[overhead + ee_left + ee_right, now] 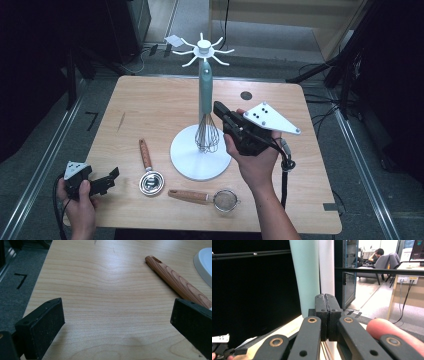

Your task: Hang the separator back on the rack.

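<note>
A whisk with a teal handle [206, 92] hangs along the pole of a white hook stand [192, 162], its wires [207, 134] just above the round base. My right gripper [218, 107] is held just right of that handle, jaws pressed together with nothing between them. In the right gripper view the shut gripper [327, 300] points at the teal handle [304, 277] and the white pole [326, 267] beside it. My left gripper [112, 175] rests at the table's front left, open; its jaws [117, 317] stand wide over bare wood.
A wooden-handled metal scoop [147, 167] lies left of the stand base, its handle [175, 281] ahead of the left jaws. A small wooden-handled strainer [210, 197] lies near the front edge. The wooden table [150, 100] has a dark round hole [245, 95] at the back.
</note>
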Demonstrator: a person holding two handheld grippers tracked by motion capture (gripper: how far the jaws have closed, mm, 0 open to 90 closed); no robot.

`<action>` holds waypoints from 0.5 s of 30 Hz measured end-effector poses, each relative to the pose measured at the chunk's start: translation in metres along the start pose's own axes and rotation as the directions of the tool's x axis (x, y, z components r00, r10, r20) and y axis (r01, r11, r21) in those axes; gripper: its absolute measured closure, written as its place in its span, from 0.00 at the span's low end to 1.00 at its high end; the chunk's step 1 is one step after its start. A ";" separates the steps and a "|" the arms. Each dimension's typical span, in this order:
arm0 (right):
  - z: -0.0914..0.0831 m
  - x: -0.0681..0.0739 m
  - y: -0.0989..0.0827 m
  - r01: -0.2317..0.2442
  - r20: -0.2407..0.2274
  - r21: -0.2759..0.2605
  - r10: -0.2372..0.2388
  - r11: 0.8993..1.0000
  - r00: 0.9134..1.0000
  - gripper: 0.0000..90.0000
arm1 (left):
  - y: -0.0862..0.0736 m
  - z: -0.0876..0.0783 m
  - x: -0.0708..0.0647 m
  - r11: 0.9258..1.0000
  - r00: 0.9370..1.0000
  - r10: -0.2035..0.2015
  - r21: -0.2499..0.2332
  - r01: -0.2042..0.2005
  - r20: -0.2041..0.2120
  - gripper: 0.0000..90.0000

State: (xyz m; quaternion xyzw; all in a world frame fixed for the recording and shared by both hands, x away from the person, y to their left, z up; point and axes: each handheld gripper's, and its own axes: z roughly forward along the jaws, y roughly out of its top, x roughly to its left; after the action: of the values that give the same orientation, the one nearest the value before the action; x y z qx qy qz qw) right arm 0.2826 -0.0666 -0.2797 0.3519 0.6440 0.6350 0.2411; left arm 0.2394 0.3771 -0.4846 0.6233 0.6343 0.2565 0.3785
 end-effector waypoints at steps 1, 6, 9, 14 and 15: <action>0.001 0.000 0.000 -0.003 0.007 0.002 0.003 1.000 1.000 1.00 | 0.000 0.000 0.000 1.000 1.000 0.000 0.000 0.000 0.000 0.00; 0.008 -0.001 0.002 -0.003 0.012 -0.018 0.003 1.000 1.000 1.00 | 0.000 0.000 0.000 1.000 1.000 -0.001 0.001 0.001 0.000 0.00; 0.012 0.001 0.006 -0.004 0.006 -0.028 0.004 1.000 1.000 1.00 | 0.000 0.000 0.000 1.000 1.000 -0.001 0.000 0.001 0.000 0.00; 0.012 0.005 0.011 -0.009 -0.013 -0.047 0.008 0.999 1.000 1.00 | 0.000 0.000 0.000 1.000 1.000 -0.001 0.002 0.001 0.000 0.00; 0.012 0.007 0.013 -0.007 -0.017 -0.052 0.006 0.999 1.000 1.00 | 0.000 0.000 0.000 1.000 1.000 -0.001 0.001 0.001 0.000 0.00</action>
State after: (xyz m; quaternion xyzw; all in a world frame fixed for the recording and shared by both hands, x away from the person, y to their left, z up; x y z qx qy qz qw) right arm 0.2890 -0.0544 -0.2670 0.3422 0.6283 0.6551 0.2427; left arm 0.2395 0.3771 -0.4845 0.6231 0.6349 0.2560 0.3783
